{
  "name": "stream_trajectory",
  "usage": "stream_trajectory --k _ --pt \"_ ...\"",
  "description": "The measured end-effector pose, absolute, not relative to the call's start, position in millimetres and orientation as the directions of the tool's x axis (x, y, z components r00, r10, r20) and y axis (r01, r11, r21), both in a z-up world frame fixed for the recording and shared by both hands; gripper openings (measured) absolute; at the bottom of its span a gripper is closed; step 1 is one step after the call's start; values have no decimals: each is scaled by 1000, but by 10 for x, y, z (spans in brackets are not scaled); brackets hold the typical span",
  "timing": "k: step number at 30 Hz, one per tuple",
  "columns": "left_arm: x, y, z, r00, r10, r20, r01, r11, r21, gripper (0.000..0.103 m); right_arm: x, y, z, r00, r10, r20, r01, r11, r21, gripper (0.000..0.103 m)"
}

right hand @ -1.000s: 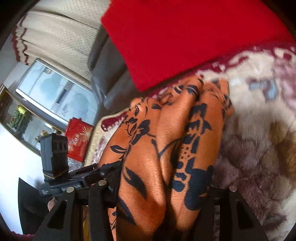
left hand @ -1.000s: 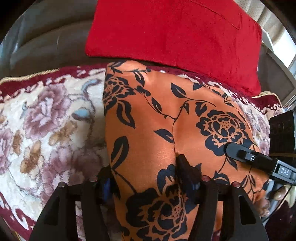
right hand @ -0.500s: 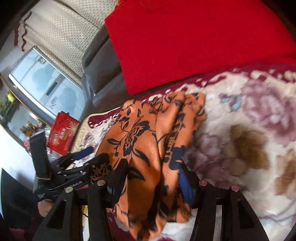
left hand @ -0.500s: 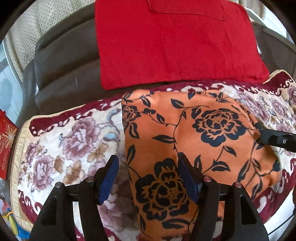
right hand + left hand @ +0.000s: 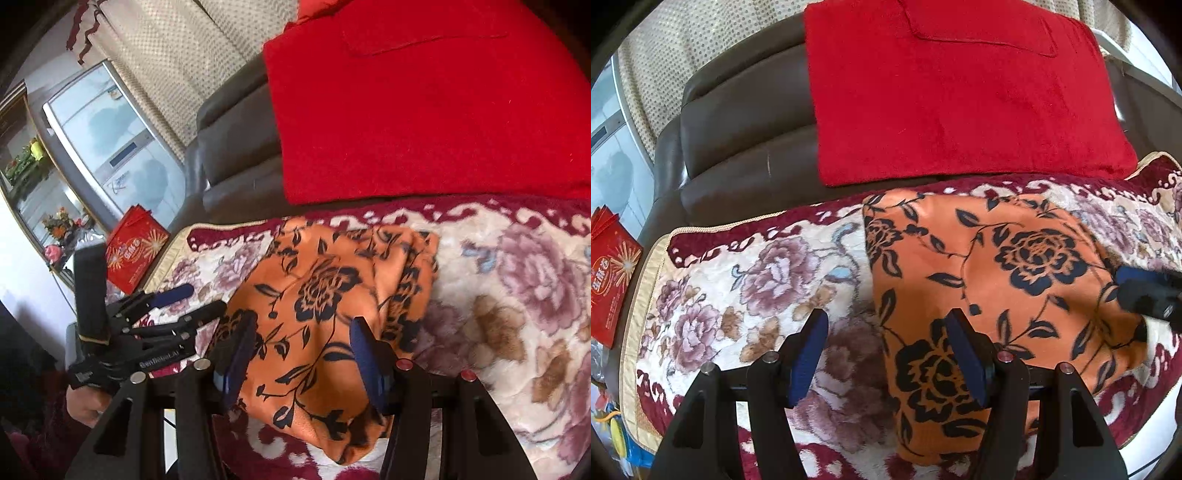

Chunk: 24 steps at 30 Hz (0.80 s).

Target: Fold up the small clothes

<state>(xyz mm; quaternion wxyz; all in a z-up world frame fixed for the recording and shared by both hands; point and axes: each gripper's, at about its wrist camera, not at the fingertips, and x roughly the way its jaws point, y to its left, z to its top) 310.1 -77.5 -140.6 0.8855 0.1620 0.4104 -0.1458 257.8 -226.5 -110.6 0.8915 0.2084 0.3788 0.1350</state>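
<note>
An orange cloth with black flowers (image 5: 990, 280) lies folded flat on the floral blanket (image 5: 746, 288); it also shows in the right wrist view (image 5: 325, 295). My left gripper (image 5: 886, 354) is open and empty, just above the cloth's left near edge. My right gripper (image 5: 301, 358) is open and empty, just above the cloth's near right part. The right gripper's fingertips (image 5: 1145, 291) show over the cloth's right edge in the left wrist view. The left gripper (image 5: 184, 302) shows left of the cloth in the right wrist view.
A red cushion (image 5: 953, 88) leans on the dark sofa back (image 5: 738, 122) behind the cloth. A red packet (image 5: 609, 284) lies off the blanket's left end. A glass cabinet (image 5: 122, 147) stands beyond the sofa.
Both grippers have let go of the cloth and drawn back from it. The cloth now lies flat on the blanket.
</note>
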Motion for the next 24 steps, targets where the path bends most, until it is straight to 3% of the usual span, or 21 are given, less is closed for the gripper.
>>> stream_trajectory --k 6,11,17,24 --pt "3277 -669 -1741 546 -100 -832 374 918 135 71 2735 -2313 -1575 608 364 -705 1 889 459 56" --pt "3443 -591 -1605 529 -144 -836 369 927 73 73 2764 -2388 -1468 610 368 -702 2 885 465 54" --pt "3794 -691 -1436 543 -158 -824 372 926 67 73 2998 -2516 -1154 689 386 -613 -15 854 520 54" --pt "4110 -826 -1850 480 -106 -871 367 926 90 77 3518 -2587 -1488 660 387 -643 93 808 582 54"
